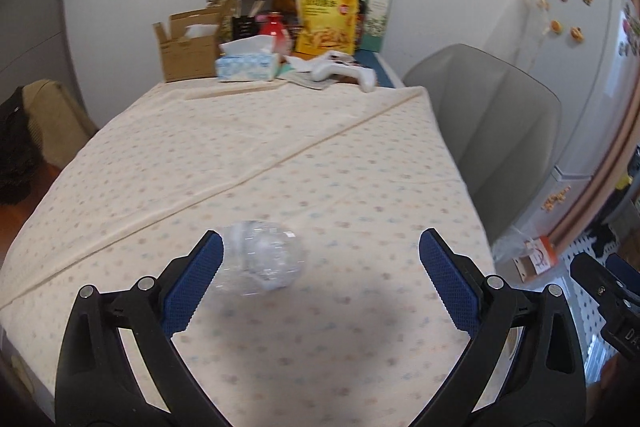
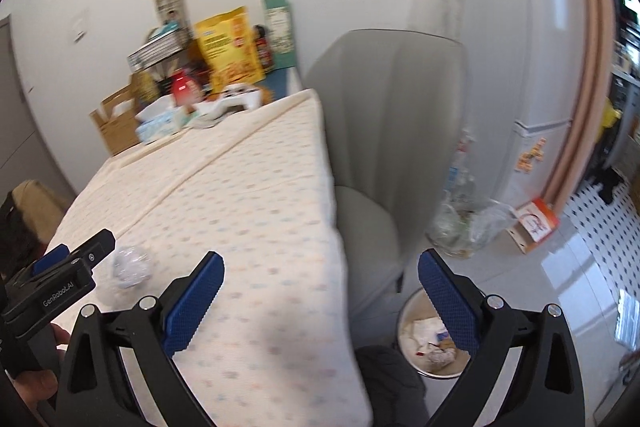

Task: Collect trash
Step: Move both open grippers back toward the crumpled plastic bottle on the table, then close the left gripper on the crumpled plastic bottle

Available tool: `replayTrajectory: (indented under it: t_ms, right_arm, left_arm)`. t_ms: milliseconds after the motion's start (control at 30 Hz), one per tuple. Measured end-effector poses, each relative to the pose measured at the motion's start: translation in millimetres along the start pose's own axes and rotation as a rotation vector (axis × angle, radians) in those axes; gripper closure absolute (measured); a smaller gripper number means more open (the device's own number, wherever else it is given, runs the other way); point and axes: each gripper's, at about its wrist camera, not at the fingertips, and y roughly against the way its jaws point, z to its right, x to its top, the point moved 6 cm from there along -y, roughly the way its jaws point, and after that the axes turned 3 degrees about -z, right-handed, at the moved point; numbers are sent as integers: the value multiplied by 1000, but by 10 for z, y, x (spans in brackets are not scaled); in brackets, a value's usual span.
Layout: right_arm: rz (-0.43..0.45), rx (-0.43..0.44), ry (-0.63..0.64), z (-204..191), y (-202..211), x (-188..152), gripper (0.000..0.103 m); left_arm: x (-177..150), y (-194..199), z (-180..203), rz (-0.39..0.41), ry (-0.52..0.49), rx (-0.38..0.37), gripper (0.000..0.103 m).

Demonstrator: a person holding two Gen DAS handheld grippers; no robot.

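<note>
A crumpled piece of clear plastic lies on the dotted tablecloth, just ahead of my left gripper and close to its left finger. That gripper stands open with nothing between its blue pads. In the right wrist view the same plastic lies to the left of my right gripper, which is wide open and empty over the table's right edge. A round trash bin with crumpled paper in it stands on the floor below the right finger. The left gripper's body shows at the left of the right wrist view.
A grey chair stands against the table's right side. A tissue box, a cardboard box, a yellow snack bag and a white controller crowd the far end. A clear bag of bottles sits by the fridge.
</note>
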Motion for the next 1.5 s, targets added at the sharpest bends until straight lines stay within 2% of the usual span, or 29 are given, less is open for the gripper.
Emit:
replayTrajectory:
  t_ms: [300,600,933,1167,1500]
  right_arm:
    - [-39,100,132,-674,-179,-58,8]
    - [-84,153,222,-1047,-325,-195,9]
    - [-134,201,230,-1281,-452,-293,16]
    - [-162,221,235,-1423,-542,-352,23]
    - [-183,222,247,-1557,-687,-361,23]
  left_arm:
    - [-193,54,-667,-3,134,82,6]
    - [-435,-4,-922,-30,223,106,7]
    - [-582,-171,-1076,-99,259,71,33]
    - [-613,-283,-1072,-127,230,56,39]
    - [-688,-523,-1125,-188,245,35,47]
